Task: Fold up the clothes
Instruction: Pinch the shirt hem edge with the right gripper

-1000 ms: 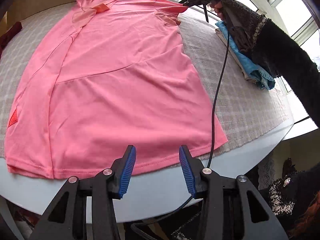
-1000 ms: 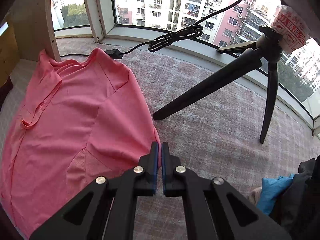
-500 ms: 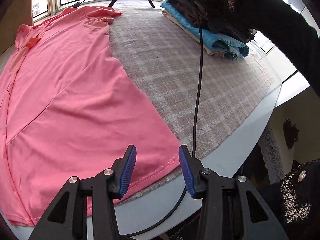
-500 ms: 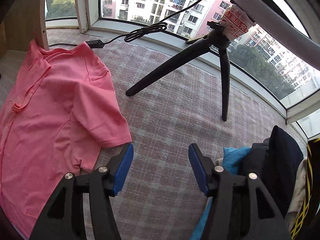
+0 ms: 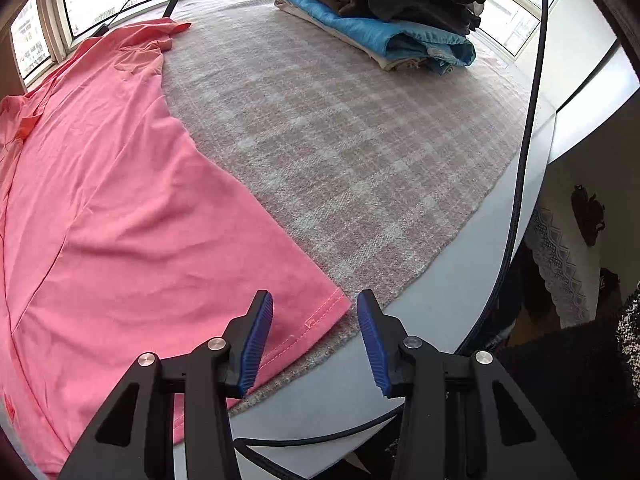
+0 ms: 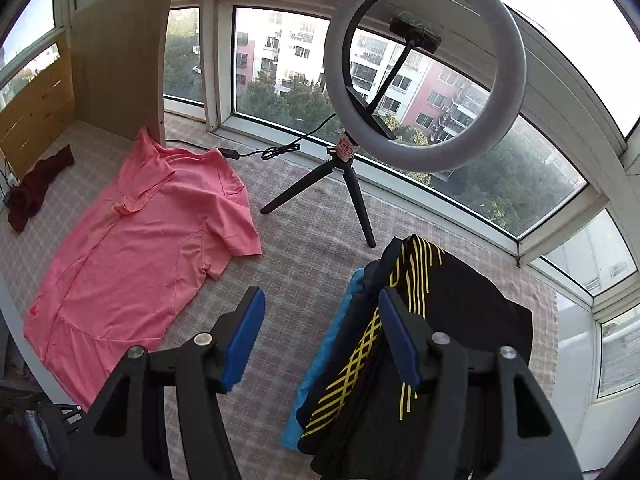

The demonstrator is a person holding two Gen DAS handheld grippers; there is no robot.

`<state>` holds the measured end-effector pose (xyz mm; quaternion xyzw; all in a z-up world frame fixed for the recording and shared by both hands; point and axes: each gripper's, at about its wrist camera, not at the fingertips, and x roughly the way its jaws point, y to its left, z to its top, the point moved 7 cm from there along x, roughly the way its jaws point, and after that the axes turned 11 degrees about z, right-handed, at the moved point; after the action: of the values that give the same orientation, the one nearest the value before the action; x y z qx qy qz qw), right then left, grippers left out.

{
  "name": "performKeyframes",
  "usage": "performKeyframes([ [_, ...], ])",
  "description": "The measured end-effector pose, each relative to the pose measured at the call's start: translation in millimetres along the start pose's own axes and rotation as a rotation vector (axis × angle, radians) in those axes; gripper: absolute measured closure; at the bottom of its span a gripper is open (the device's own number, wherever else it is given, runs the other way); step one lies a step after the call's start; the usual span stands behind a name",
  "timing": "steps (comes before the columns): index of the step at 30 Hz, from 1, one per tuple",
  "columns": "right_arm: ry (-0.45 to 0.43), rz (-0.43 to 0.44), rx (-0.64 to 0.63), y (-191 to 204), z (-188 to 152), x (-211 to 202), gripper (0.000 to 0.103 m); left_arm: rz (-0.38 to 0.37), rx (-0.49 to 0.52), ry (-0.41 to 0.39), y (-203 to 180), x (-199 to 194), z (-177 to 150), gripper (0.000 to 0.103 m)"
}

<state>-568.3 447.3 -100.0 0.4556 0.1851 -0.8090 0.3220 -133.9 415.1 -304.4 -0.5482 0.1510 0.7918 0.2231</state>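
Left wrist view: half a second ago the left gripper (image 5: 314, 340) hung over the table edge just short of the shirt (image 5: 120, 208); now it sits lower and closer, its blue pads spread wide on either side of the shirt's near right hem corner, which lies flat between them and is not pinched. The sleeve and right gripper that crossed the top of this view earlier are gone, so the stack (image 5: 384, 12) of folded clothes at the far right of the checked cloth (image 5: 340, 140) shows in full, blue layers under dark ones. A black cable (image 5: 528, 128) runs down the right side and curls under the gripper. The shirt lies spread on the left part of the cloth, collar away from the camera, hem along the white table (image 5: 420, 352) edge. Right wrist view: the right gripper (image 6: 320, 336) is higher and further back than before, so the camera now takes in the whole ring light (image 6: 424, 76) on its tripod (image 6: 344, 184) by the window, where earlier only the legs showed. Its pads are spread apart and hold nothing; the left pad hangs over bare cloth, the right pad over the stack, whose top piece is black with yellow stripes. The shirt lies well to the left, one short sleeve out flat, and a dark red garment (image 6: 36, 188) sits beyond it near a wooden board (image 6: 120, 68).
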Motion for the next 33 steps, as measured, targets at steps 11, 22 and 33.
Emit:
performKeyframes([
  [11, -0.009, 0.314, 0.278, 53, 5, 88, 0.044, -0.043, -0.14, 0.007, 20, 4, 11, 0.102],
  [22, 0.14, 0.296, 0.34, 28, -4, 295, 0.044, -0.079, -0.307, -0.021, 61, -11, 4, 0.102],
  [33, 0.13, 0.275, 0.095, 51, 6, 304, 0.098, -0.144, -0.33, -0.038, 63, -14, 13, 0.102],
])
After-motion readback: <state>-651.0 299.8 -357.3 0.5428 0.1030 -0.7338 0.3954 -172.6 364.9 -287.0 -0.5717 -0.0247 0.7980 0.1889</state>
